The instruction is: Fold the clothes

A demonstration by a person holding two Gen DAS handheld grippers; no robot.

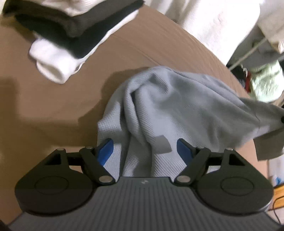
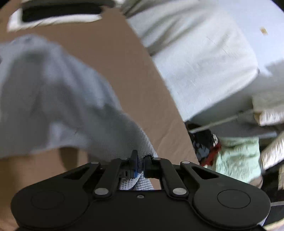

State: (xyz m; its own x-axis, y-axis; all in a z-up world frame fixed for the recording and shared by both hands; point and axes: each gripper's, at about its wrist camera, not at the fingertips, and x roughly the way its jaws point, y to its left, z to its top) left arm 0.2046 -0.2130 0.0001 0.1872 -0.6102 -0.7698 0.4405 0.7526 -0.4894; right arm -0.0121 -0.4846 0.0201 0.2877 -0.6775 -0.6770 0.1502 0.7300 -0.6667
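One grey garment (image 1: 177, 106) (two grippers)

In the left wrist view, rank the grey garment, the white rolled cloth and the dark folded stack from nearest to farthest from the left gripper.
1. Grey garment, between the open fingers of the left gripper.
2. White rolled cloth, upper left.
3. Dark folded stack, beyond it, top left.

My right gripper (image 2: 140, 164) is clamped on a bunched edge of the grey garment (image 2: 53, 88) — the cloth hangs blurred to the left above the brown surface (image 2: 124, 71). Folded dark and white clothes (image 2: 58, 12) sit far back; a white pillow (image 2: 204, 62) lies right.
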